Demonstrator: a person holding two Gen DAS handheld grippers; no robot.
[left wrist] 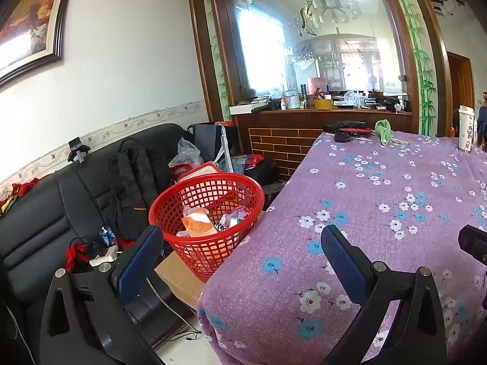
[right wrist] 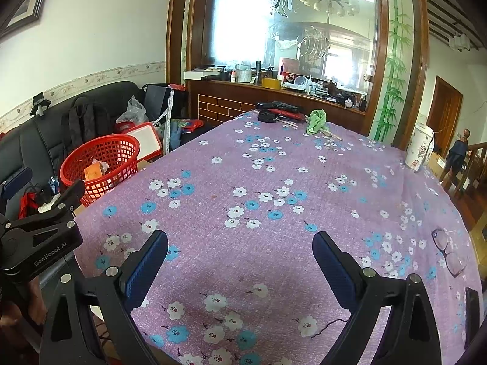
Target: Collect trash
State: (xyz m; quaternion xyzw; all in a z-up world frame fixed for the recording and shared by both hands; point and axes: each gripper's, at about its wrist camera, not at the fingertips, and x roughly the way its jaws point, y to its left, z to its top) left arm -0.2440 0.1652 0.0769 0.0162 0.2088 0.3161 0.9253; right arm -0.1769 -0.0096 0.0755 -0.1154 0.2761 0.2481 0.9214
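Observation:
A red mesh basket stands on a cardboard box beside the table's left edge, with an orange wrapper and other crumpled wrappers inside; the right wrist view shows the basket at far left. My left gripper is open and empty, its left finger low beside the basket and its right finger over the purple flowered tablecloth. My right gripper is open and empty above the tablecloth. A crumpled green cloth lies at the table's far end.
A black sofa with a backpack and bags fills the left. Black items and a white printed cup sit at the far table end. Glasses lie near the right edge. A wooden cabinet with a mirror stands behind.

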